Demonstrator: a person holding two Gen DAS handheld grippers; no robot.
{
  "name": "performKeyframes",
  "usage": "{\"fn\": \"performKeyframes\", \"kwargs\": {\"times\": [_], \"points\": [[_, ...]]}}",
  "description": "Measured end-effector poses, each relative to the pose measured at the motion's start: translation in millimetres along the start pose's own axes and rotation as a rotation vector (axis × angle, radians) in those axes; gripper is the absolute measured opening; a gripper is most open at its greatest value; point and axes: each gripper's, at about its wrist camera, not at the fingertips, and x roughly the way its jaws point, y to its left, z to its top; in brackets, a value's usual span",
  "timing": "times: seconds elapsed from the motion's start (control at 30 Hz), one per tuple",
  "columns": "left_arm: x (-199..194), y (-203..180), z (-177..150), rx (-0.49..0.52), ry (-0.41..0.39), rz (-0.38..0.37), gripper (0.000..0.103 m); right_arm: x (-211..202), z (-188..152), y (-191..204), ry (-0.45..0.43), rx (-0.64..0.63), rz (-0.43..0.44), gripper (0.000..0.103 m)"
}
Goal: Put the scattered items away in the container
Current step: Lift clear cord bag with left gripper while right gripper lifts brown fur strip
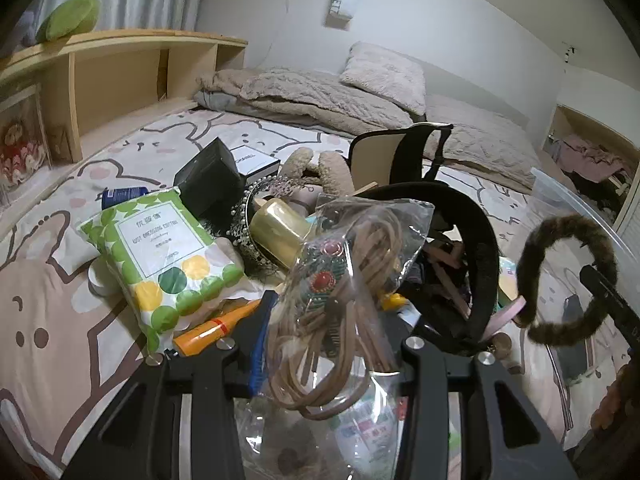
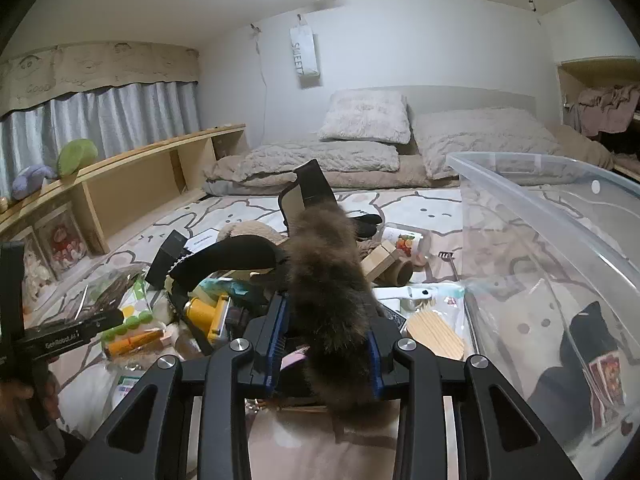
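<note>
Heaped mid-bed (image 2: 400,204): clutter pile, with boxes (image 1: 216,176) at its far left edge and a cotton-pad pack (image 1: 160,256) nearer left, over a tube (image 1: 216,328). Right of the pile, well apart from the shelf (image 2: 132,168) along the left wall, the container (image 2: 560,240), with a pouch (image 2: 588,344) inside. Near the container's left wall, a stick bundle (image 2: 436,332). At the far end, pillows (image 2: 366,116) on folded bedding (image 2: 320,160).

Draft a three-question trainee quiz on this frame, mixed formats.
1. True or false: the right gripper is shut on the brown furry headband.
2. The left gripper holds: A) the orange tube B) the clear plastic bag of tan cords C) the green dotted cotton pack
3. Fill in: the clear plastic storage bin sits on the ___ gripper's side.

Key: 1 true; 2 B; 3 right
</note>
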Motion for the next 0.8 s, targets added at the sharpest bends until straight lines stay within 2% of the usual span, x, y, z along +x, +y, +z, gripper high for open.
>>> {"fn": "performKeyframes", "kwargs": {"times": [0.27, 0.53, 0.63, 0.8], "points": [[-12, -21, -9, 0.033, -0.002, -0.038, 0.042, -9, -10, -1, 0.020, 0.013, 0.006, 0.024], [-19, -40, -17, 0.064, 0.006, -0.075, 0.042, -21, -17, 9, 0.054, -0.070, 0.016, 0.023], [-20, -43, -18, 0.071, 0.005, -0.086, 0.042, -26, -19, 17, 0.100, -0.116, 0.061, 0.023], [-21, -44, -20, 0.073, 0.002, -0.094, 0.042, -44, -23, 33, 0.200, -0.123, 0.216, 0.023]]}}
